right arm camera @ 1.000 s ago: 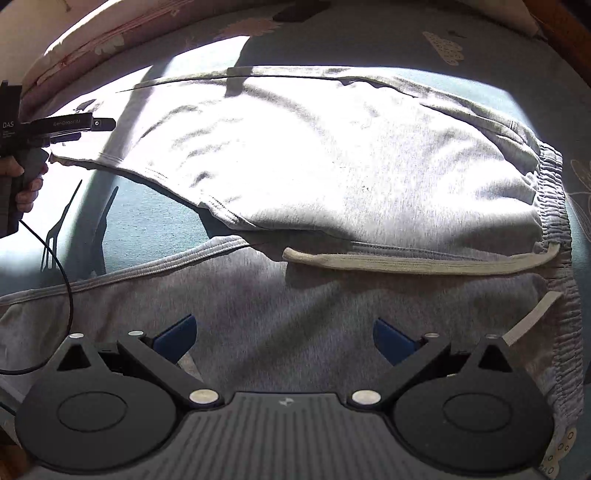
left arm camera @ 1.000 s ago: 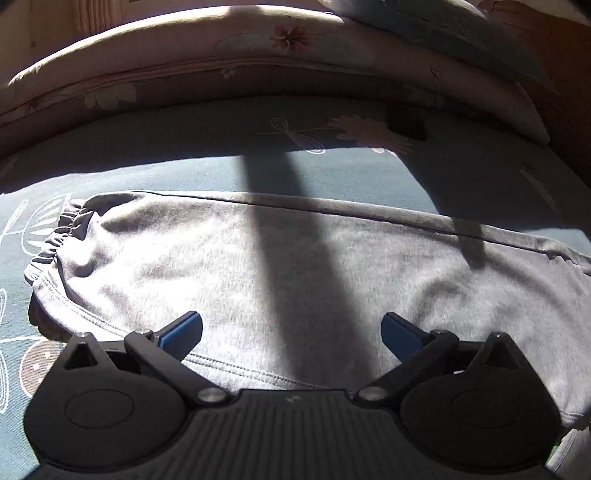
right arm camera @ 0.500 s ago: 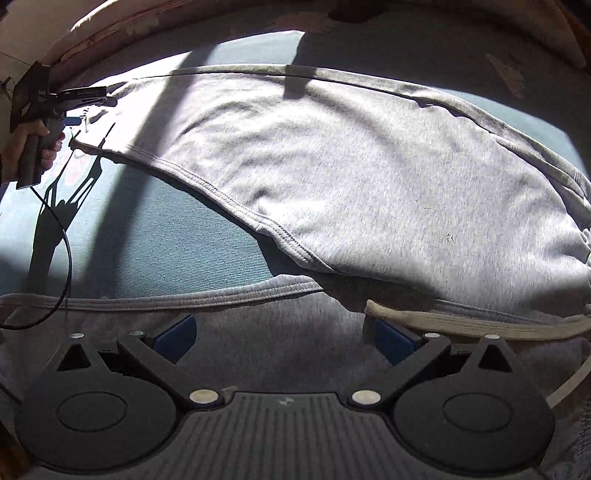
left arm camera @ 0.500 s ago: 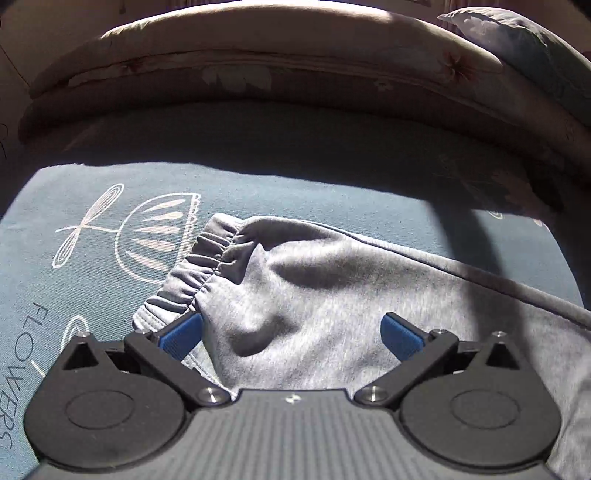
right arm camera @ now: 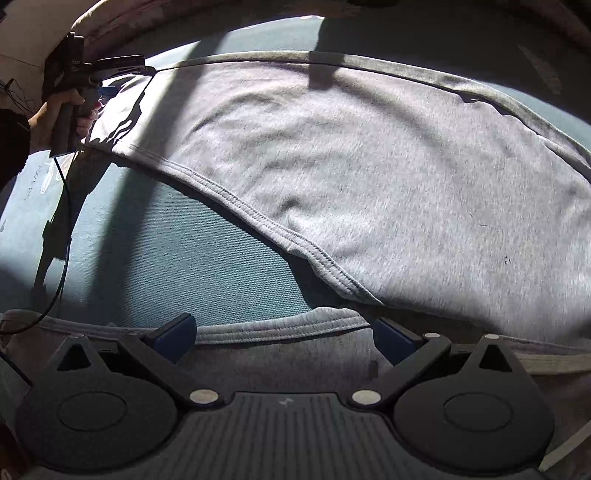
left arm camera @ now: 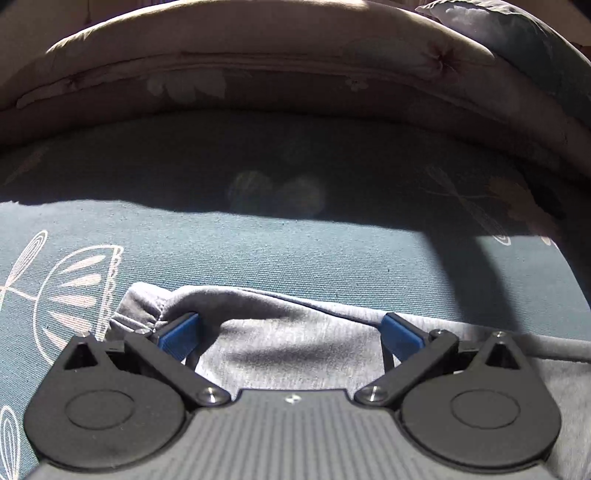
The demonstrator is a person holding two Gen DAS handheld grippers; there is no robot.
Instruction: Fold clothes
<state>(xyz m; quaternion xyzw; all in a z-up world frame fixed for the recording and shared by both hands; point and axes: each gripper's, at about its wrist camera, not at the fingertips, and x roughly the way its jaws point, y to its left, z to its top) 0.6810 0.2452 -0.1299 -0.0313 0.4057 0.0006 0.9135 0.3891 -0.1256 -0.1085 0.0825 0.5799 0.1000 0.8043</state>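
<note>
Bed surface: teal-blue sheet [left arm camera: 295, 254] w/ white line-drawn flower prints at left. Rolled quilt [left arm camera: 280, 70], beige-pink w/ faded floral pattern, along far edge, mostly in shade. Grey-blue pillow [left arm camera: 517, 40] on top at far right. Strong sunlight from one side; hard-edged bright patches on sheet, broad dark shadow bands across. Pale wall [right arm camera: 26, 33] visible top left in right wrist view. No floor or window in view.

Bare bed [left arm camera: 295, 254] lies open beyond the left tool [left arm camera: 291, 332], up to the quilt [left arm camera: 295, 74] walling the far side. Another bare patch [right arm camera: 177, 258] sits between the trouser legs [right arm camera: 369, 166].
</note>
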